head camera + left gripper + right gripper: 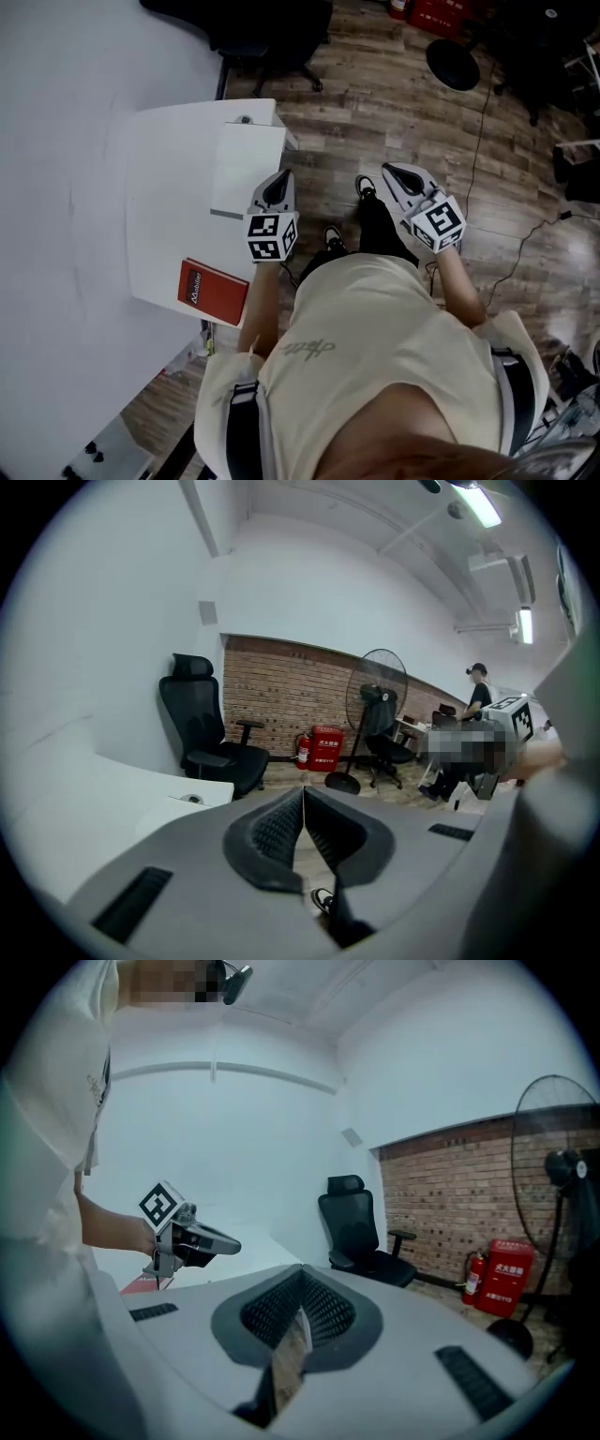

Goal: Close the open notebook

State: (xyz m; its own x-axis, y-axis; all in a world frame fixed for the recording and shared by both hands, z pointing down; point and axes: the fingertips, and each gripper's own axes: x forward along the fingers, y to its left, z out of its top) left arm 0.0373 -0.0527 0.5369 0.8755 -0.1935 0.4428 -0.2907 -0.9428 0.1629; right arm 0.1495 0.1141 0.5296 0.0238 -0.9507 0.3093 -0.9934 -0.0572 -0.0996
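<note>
A white notebook (246, 169) lies flat and closed on the white table (159, 216), near the table's right edge. A closed red book (214, 292) lies nearer to me on the same table. My left gripper (283, 176) hovers just off the table's right edge beside the white notebook, jaws shut and empty. My right gripper (387, 170) is further right over the wooden floor, also shut with nothing in it. In the left gripper view the pads (281, 827) meet at the tip, over the table corner. The right gripper view shows the left gripper (232, 1243) ahead.
A black office chair (272, 37) stands beyond the table, also visible by the brick wall (202, 724). A standing fan (453, 61) and a red box (325, 747) are further off. A cable (483, 131) runs across the floor at right. A person (478, 691) stands by desks far away.
</note>
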